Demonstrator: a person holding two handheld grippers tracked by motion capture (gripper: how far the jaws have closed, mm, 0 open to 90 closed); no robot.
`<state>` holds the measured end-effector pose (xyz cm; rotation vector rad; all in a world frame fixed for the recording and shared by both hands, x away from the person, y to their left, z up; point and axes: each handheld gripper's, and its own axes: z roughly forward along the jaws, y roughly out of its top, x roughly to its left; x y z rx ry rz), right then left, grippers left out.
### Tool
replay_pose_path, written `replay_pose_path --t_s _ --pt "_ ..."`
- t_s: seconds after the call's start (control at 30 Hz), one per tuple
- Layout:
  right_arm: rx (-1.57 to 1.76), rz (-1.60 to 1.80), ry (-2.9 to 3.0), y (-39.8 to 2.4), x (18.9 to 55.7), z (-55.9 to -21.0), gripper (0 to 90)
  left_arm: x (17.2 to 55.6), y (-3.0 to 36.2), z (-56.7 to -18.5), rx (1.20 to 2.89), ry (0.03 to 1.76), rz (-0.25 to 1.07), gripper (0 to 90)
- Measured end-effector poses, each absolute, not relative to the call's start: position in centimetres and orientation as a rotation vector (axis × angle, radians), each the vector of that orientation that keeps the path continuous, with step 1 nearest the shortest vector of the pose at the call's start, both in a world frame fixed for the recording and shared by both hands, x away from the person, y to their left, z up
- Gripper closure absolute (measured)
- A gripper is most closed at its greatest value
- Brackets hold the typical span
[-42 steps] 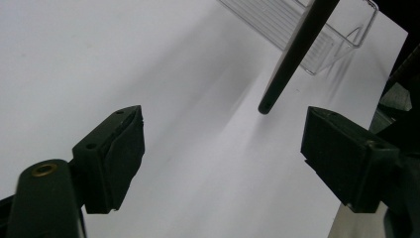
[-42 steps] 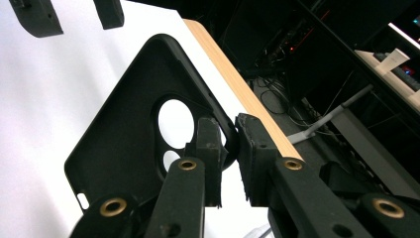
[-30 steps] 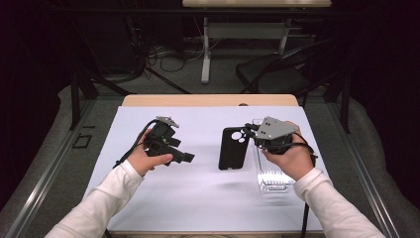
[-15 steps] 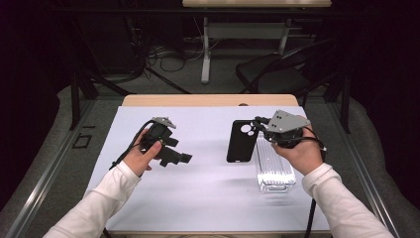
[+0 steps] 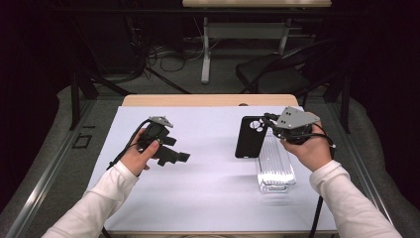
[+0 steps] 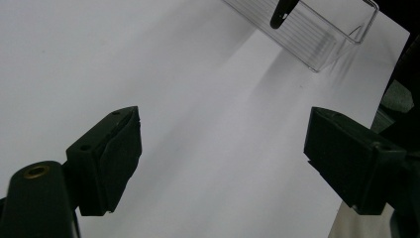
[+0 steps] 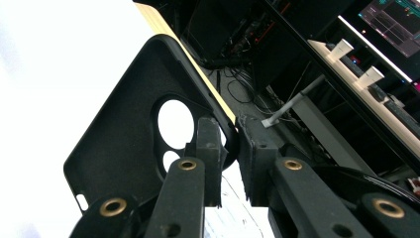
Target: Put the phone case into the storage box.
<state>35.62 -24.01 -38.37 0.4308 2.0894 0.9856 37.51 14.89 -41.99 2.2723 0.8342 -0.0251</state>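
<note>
1. Since a second ago, you've carried the black phone case (image 5: 249,136) rightward, beside the clear plastic tray (image 5: 275,163).
2. Right tongs (image 7: 229,148) clamp its camera-cutout edge; left tongs (image 6: 223,148) hover apart.
3. It looks light and flexible; grip the rim.
</note>
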Motion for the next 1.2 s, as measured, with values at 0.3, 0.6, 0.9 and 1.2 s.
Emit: replay_pose_path --t_s 0.3,0.6,0.9,1.2 --pt "0.467 0.983 2.07 -25.4 35.5 -38.0 80.1 37.6 14.8 -42.1 2.27 0.831 -0.042 15.2" --pt "0.5 0.948 2.055 -27.0 35.4 -37.9 80.1 37.6 14.7 -42.1 2.274 0.834 -0.037 15.3" --pt "0.519 0.921 2.045 -28.5 35.4 -38.0 80.1 37.5 14.3 -42.4 2.284 0.83 -0.047 15.3" --pt "0.537 0.895 2.035 -29.6 35.2 -38.2 80.1 37.6 14.6 -42.3 2.28 0.829 -0.048 15.3"
